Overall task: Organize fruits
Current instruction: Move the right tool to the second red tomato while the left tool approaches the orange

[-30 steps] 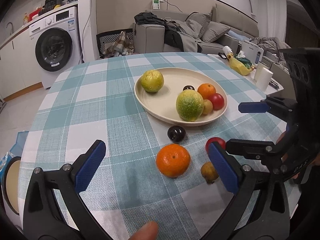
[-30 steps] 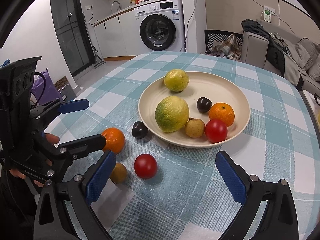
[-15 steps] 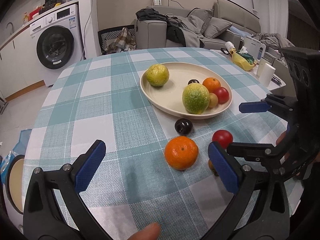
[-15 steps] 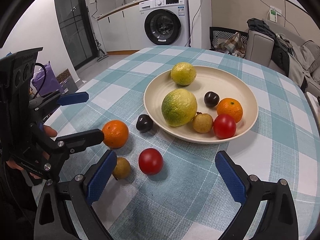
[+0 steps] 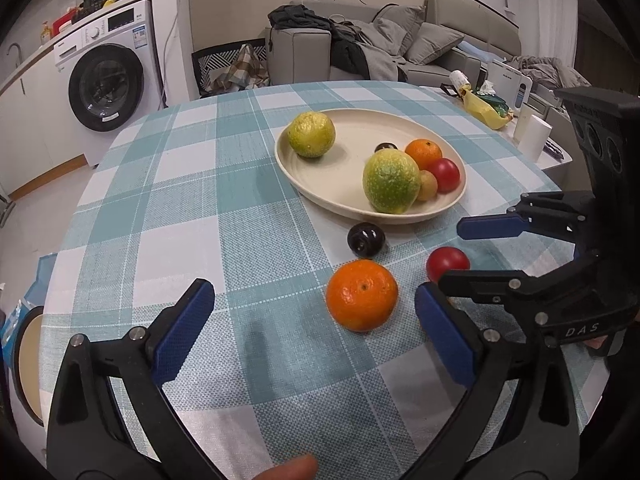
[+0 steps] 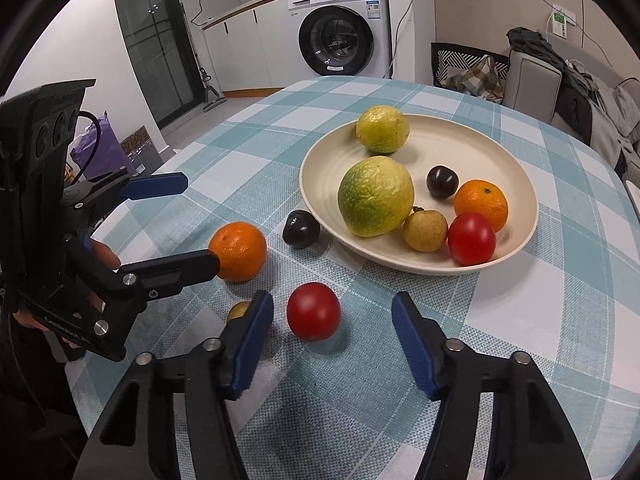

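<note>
A cream plate [image 6: 516,236] [image 5: 288,168] holds two green-yellow citrus fruits, an orange, a tomato, a dark plum and a small yellow fruit. On the checked cloth in front of it lie an orange [image 6: 238,251] [image 5: 362,295], a dark plum [image 6: 301,229] [image 5: 366,240], a red tomato [image 6: 313,317] [image 5: 447,264] and a small yellow-brown fruit [image 6: 239,310], half hidden by a finger. My right gripper [image 6: 333,336] [image 5: 476,254] is closing with the loose tomato between its fingertips, pads clear of it. My left gripper [image 5: 314,332] [image 6: 176,226] stands open just short of the loose orange.
The round table's near edge runs below both grippers. Beside the table's far right stands a side table with a paper roll [image 5: 534,138] and a yellow bag [image 5: 484,110]. A washing machine [image 6: 344,36] and a sofa [image 5: 400,48] stand beyond.
The right gripper's jaws have narrowed around the loose red tomato. Both views have crept slightly toward the fruit; the left gripper stays wide open.
</note>
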Tool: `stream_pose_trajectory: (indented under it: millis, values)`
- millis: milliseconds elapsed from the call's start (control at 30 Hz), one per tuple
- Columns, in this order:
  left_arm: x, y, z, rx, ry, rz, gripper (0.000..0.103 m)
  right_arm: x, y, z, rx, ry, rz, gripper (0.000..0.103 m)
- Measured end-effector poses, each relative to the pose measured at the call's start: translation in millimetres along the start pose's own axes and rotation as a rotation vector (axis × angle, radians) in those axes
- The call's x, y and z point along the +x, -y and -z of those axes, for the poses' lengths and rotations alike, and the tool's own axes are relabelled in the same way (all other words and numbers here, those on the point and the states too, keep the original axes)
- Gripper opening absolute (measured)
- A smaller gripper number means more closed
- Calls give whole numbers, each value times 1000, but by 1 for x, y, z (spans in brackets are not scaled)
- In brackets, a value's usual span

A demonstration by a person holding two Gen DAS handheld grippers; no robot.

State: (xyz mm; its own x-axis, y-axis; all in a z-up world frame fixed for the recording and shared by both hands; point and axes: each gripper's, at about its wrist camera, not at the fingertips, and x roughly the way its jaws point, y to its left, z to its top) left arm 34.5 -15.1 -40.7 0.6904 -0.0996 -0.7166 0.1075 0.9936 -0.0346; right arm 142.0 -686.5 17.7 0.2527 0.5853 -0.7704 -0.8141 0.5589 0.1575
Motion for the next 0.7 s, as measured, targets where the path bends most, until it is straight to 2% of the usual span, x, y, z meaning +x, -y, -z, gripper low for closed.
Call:
stream_pose_trajectory:
  millis: [200,367,700]
  values:
    - [11,10,4,36,-53,26,77,3,-3,2,-8,-6,-3,52]
    - [17,13,5,39,-73,40,69,6,-4,3,-11,-17,-4,43]
    - [23,15,4,38,-84,95,40,7,-5,5,-21,-19,-10,36]
